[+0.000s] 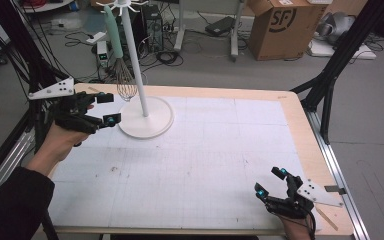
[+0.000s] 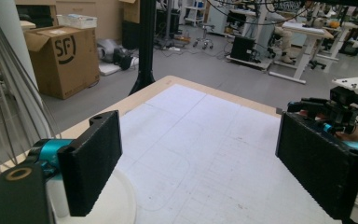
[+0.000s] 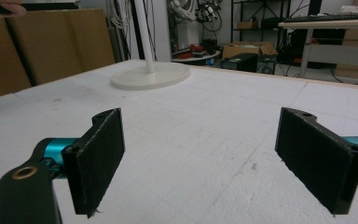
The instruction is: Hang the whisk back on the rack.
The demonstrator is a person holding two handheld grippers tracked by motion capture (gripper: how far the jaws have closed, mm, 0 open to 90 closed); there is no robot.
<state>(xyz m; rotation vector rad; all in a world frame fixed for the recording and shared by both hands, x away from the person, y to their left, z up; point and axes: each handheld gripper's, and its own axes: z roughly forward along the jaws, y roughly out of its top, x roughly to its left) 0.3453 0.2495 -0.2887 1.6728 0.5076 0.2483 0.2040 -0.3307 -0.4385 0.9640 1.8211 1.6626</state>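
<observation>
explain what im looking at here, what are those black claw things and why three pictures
The black claws are two hand-held grippers, one in each of a person's hands; there is no robot. The high view looks down on the table. It shows the left gripper raised near a white stand, and the right gripper low at the near right corner. A whisk with a pale green handle hangs from the stand.

The other two pictures come from cameras riding on each gripper, looking out between its own black jaws. Both grippers are open and hold nothing. The left gripper view has the whisk's wires close at its left edge.
</observation>
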